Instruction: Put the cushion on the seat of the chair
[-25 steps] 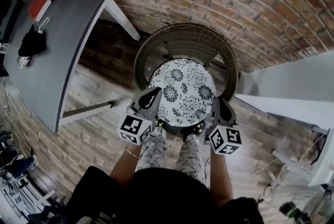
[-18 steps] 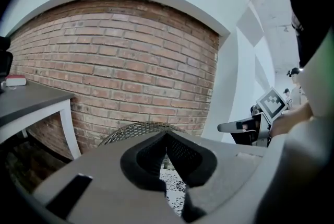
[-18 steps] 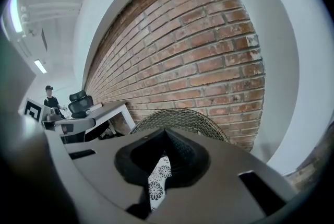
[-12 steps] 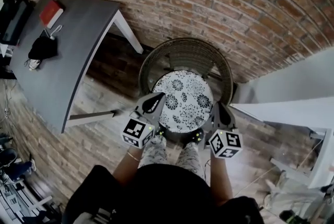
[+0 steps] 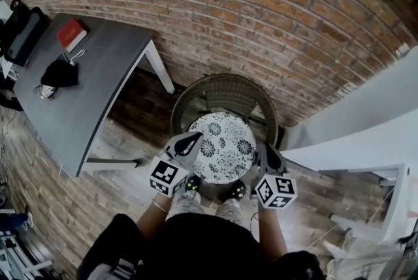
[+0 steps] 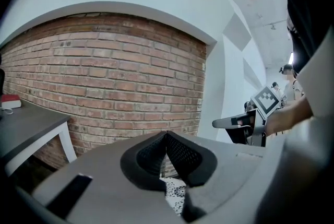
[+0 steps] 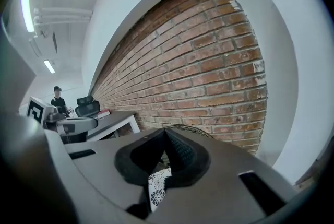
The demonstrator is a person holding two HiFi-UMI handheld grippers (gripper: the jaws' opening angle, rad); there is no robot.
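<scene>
In the head view I stand in front of a round wicker chair (image 5: 223,91) that is close to the brick wall (image 5: 294,24). The cushion (image 5: 222,147), round with a black and white flower pattern, lies over the seat inside the chair's curved back. I cannot tell if it rests fully on the seat. My left tongs (image 5: 189,140) are at the near left edge of the cushion and my right tongs (image 5: 266,155) at the near right edge. To the left there is a grey table (image 5: 91,89) with a red book (image 5: 72,32) and a black object (image 5: 59,73) on it.

In the left gripper view the left tongs (image 6: 166,137) are pressed together at the tips, and a strip of the cushion (image 6: 175,194) is pinched lower between them.

In the right gripper view the right tongs (image 7: 165,133) are also closed, with the cushion (image 7: 156,186) caught between them. The chair's rim (image 7: 188,129) shows just behind.
</scene>
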